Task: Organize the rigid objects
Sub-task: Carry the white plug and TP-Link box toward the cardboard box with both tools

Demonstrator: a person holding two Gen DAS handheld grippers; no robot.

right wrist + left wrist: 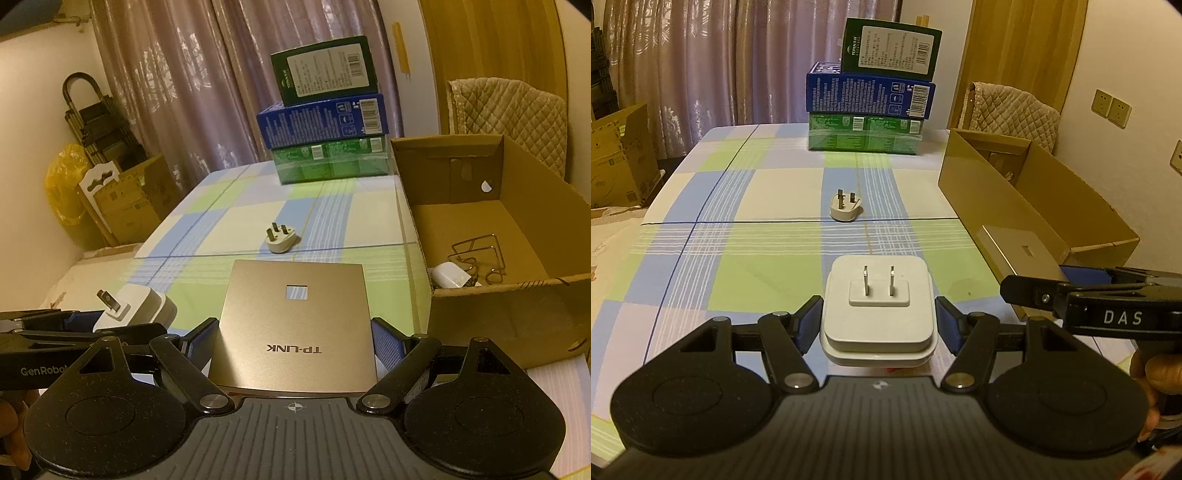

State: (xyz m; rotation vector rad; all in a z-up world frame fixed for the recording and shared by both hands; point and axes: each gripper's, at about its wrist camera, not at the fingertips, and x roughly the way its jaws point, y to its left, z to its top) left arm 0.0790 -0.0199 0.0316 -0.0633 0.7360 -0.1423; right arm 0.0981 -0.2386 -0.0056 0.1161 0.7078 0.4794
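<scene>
Over the near end of the checked table [738, 192], the left gripper [879, 326] pinches a white two-pin charger [879, 306] while the right gripper [295, 343] clamps a gold TP-LINK panel [295, 321], the open cardboard box [517, 295] just right. Risk: the smooth panel slipping or clipping the box wall.

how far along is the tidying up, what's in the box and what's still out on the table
Done: a small white charger and a wire piece lie in the cardboard box. In hand: the left gripper holds the white two-pin adapter; the right gripper holds the gold TP-LINK plate. Left: the three-pin plug on the table.
</scene>
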